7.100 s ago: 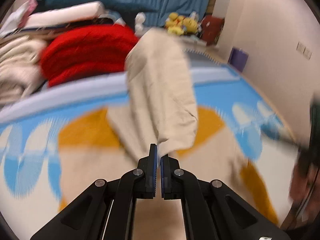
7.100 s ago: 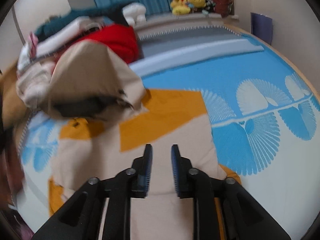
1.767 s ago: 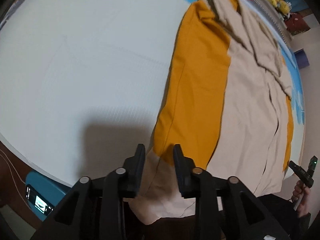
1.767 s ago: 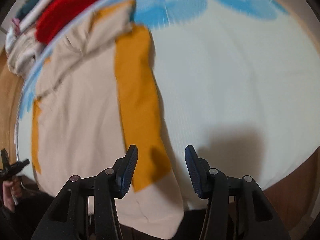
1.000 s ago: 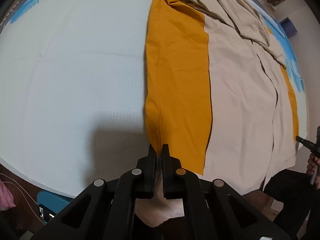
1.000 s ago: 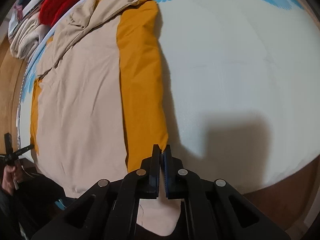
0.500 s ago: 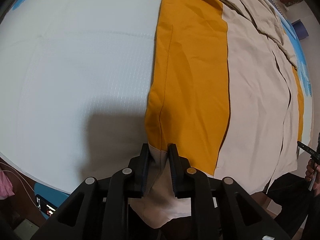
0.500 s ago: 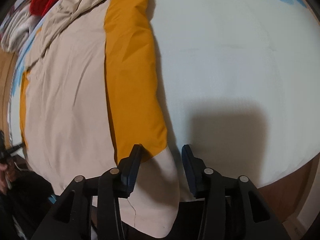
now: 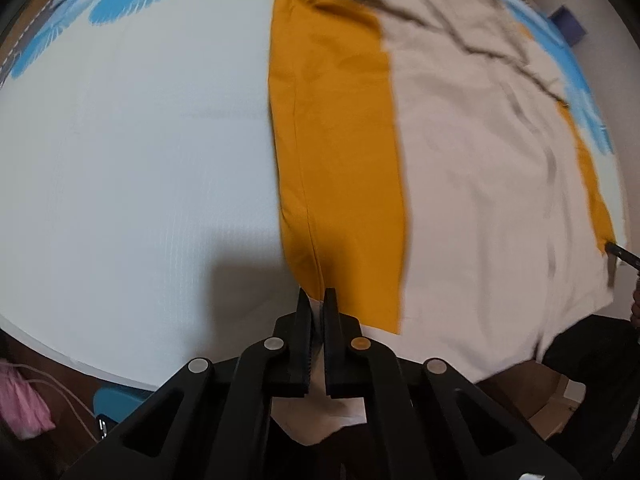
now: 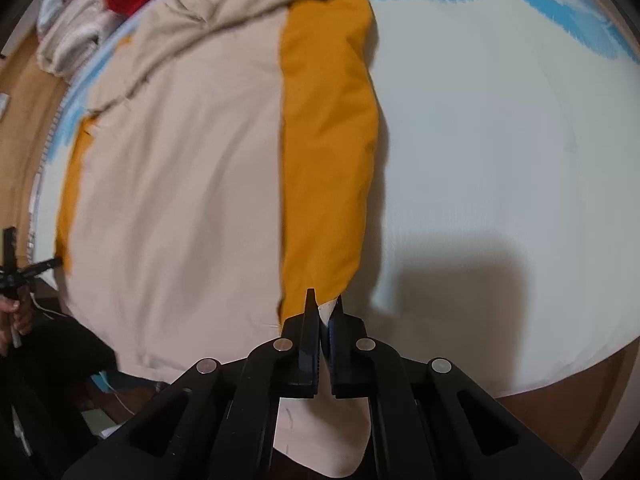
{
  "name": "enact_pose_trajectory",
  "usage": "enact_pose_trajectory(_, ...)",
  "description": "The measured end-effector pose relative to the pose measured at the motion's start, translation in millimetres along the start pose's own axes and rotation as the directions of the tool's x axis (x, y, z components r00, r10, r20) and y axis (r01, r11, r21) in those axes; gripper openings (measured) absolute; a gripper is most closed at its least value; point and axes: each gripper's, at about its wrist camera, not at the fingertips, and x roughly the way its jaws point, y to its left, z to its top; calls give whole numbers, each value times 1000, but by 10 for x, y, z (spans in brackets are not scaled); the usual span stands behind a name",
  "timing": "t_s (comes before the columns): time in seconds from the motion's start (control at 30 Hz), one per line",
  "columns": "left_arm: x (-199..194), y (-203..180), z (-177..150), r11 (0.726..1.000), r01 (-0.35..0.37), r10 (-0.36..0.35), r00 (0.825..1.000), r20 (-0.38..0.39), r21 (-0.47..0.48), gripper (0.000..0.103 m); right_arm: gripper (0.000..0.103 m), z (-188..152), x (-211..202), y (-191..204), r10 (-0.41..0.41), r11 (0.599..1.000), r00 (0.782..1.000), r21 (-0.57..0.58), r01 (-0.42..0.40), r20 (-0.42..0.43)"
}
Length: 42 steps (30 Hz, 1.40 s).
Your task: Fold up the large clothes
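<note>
A large beige and orange garment (image 9: 460, 152) lies spread lengthwise on the bed, its hood end far away. In the left wrist view my left gripper (image 9: 317, 300) is shut on the near hem at the garment's left orange panel (image 9: 332, 128). In the right wrist view the same garment (image 10: 180, 168) shows, and my right gripper (image 10: 323, 300) is shut on the near hem at its right orange panel (image 10: 328, 152). The beige hem hangs below both grippers over the bed's near edge.
The bed sheet (image 9: 120, 140) is white with blue fan patterns at the far end (image 10: 500, 100). A pile of red and beige clothes (image 10: 100, 0) sits beyond the garment. The bed's wooden edge (image 10: 580, 392) runs close below the grippers.
Both grippers, open around the hem half a second ago, have shut on it. Both views have shifted slightly.
</note>
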Motion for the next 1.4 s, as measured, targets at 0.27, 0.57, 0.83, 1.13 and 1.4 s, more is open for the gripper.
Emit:
enact_pose_trajectory(0.27,-818,-64,-48,991,108,-118,985,124,83,2,3,-48,-717,207,119,992,978,-50,-113,172)
enact_pose_trajectory(0.57,-1616,0,-432,961,200,-231,960,160,189,2,2,-498,-1679,215,221,975,926,-104,-198,307)
enact_pose_trajectory(0.83,-1824,182,-679,935,319,-345,921,181,155,2,2,-1150,-2316,132,309,951,861,-124,-283,404)
enact_pose_trajectory(1.13,-915,454,677,913,398,-356,883,306,-87,2,2,149,-1550,-188,270,954,875,9,-299,403)
enact_pose_trajectory(1.4,-85,625,1432,915,336,-293,933,208,-224,2,3,1385,-357,-450,170,950,935,200,-239,313)
